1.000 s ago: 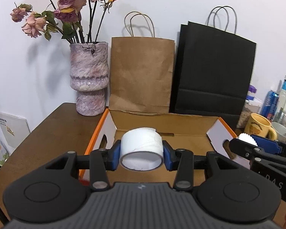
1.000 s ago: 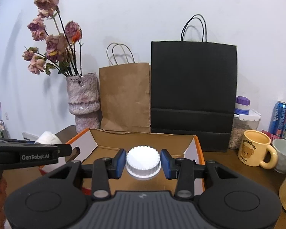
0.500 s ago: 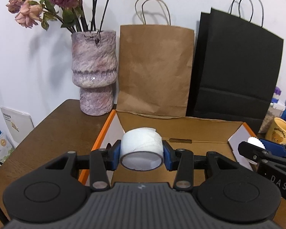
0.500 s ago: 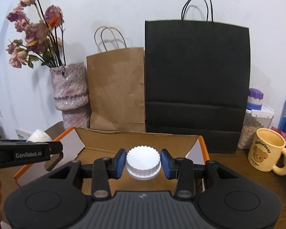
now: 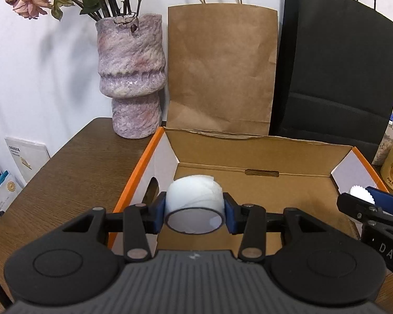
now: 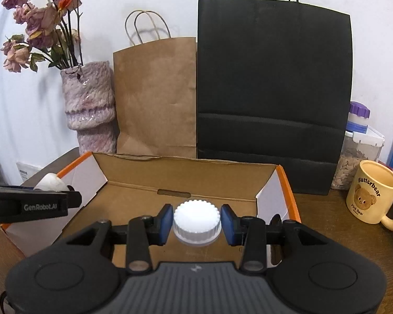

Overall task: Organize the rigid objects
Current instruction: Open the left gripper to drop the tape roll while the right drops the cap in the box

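Left gripper [image 5: 195,216] is clamping a white tape roll [image 5: 194,201] between its blue pads, hanging it over the near left part of the open cardboard box [image 5: 249,154]. Right gripper [image 6: 196,222] is squeezing a ridged white cap [image 6: 196,221], holding it above the box's middle. Both items are sitting in the air, touching no cardboard. Beyond the box, a mottled vase [image 5: 131,78] with dried flowers, a brown paper bag [image 5: 222,68] and a black bag [image 6: 272,83] are standing against the wall; a bear mug [image 6: 372,196] is waiting off right.
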Demonstrator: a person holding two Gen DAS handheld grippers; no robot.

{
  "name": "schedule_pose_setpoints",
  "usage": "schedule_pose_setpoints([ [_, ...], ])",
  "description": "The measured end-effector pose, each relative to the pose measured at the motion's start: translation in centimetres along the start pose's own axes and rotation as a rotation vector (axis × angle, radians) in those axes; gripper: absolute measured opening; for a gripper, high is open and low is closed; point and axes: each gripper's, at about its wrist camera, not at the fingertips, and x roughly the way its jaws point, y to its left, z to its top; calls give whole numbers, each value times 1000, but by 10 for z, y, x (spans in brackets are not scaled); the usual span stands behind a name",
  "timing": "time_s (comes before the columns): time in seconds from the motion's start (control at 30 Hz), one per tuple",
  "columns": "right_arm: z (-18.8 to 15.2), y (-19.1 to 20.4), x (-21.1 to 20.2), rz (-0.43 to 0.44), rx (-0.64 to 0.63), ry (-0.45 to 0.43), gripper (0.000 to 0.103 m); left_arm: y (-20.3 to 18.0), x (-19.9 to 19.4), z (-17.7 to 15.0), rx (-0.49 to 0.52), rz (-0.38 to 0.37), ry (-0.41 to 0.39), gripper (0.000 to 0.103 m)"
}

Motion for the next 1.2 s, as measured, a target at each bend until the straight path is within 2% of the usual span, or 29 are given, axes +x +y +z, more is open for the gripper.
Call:
schedule_pose_setpoints([
  [0.07, 0, -1, 0, 2, -9, 13, 40, 0, -1, 1, 0, 14, -4, 46],
  [0.1, 0, -1, 0, 8, -12, 30, 43, 1, -2, 1, 3, 15, -7, 57],
  [0.13, 0, -2, 1, 11, -14, 42, 51, 1, -3, 1, 2, 16, -12, 76],
  [0.17, 0, -2, 2, 5, -16, 48, 79, 1, -4, 2, 1, 22, -19, 85],
  [0.2, -1, -2, 2, -6, -19, 42, 102, 0, -4, 2, 3, 30, -25, 100],
  [0.23, -1, -1, 2, -17, -25, 32, 103, -1, -5, 2, 8, 36, -33, 103],
  [0.4, -1, -6, 4, -48, -4, 42, 103, 1, -4, 3, -5, 41, -28, 103],
  [0.77, 1, -4, -1, -55, -5, 31, 103, 2, -8, 4, -11, 30, -34, 103],
  [1.2, 1, -5, -37, -76, -8, -15, 103, 1, -41, 0, -20, -6, -69, 103],
])
